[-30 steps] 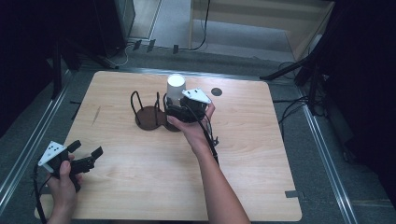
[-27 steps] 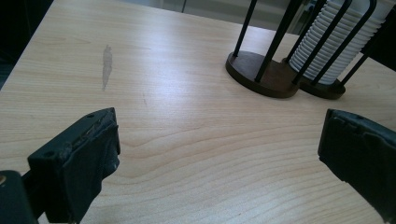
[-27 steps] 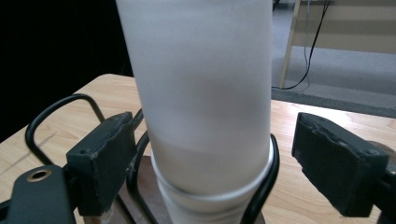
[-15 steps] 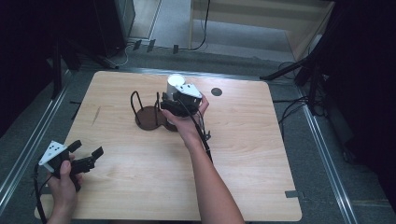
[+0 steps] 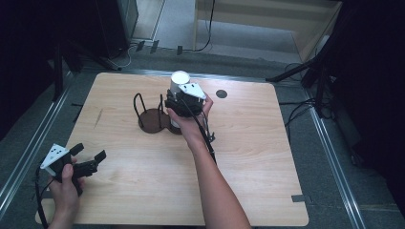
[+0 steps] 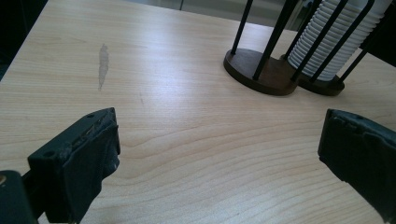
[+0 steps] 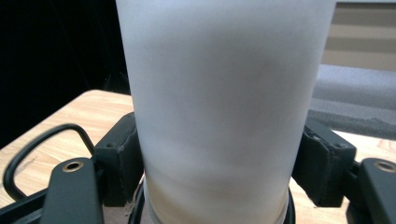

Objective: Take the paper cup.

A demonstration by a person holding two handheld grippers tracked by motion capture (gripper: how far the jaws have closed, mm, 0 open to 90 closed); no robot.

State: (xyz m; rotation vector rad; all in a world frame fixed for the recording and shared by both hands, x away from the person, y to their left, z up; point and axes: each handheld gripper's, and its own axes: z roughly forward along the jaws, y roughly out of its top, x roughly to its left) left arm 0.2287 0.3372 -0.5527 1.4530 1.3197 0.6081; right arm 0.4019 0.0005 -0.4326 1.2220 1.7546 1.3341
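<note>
A tall white cup (image 5: pixel 180 78) tops a ribbed stack of cups (image 6: pixel 327 42) standing in the right half of a black wire holder with dark round wooden bases (image 5: pixel 152 120). My right gripper (image 5: pixel 175 101) is shut on the white cup (image 7: pixel 224 107), one black pad (image 7: pixel 122 158) pressed on each side. The holder's left half (image 6: pixel 261 72) has no cups in it. Near the table's front left corner, my left gripper (image 5: pixel 88 160) stands open just above the wood, nothing between its jaws; in the left gripper view it (image 6: pixel 219 154) faces the holder.
A small black round spot (image 5: pixel 221 94) marks the light wooden table (image 5: pixel 267 181) right of the holder. A pale scuff (image 6: pixel 103 63) lies left of the holder. Metal rails run along both sides of the table, and cables lie on the floor beyond.
My right gripper has moved a little left and away from the person, closing in on the cup stack; the white cup's top now sits slightly higher. The left gripper has stayed put.
</note>
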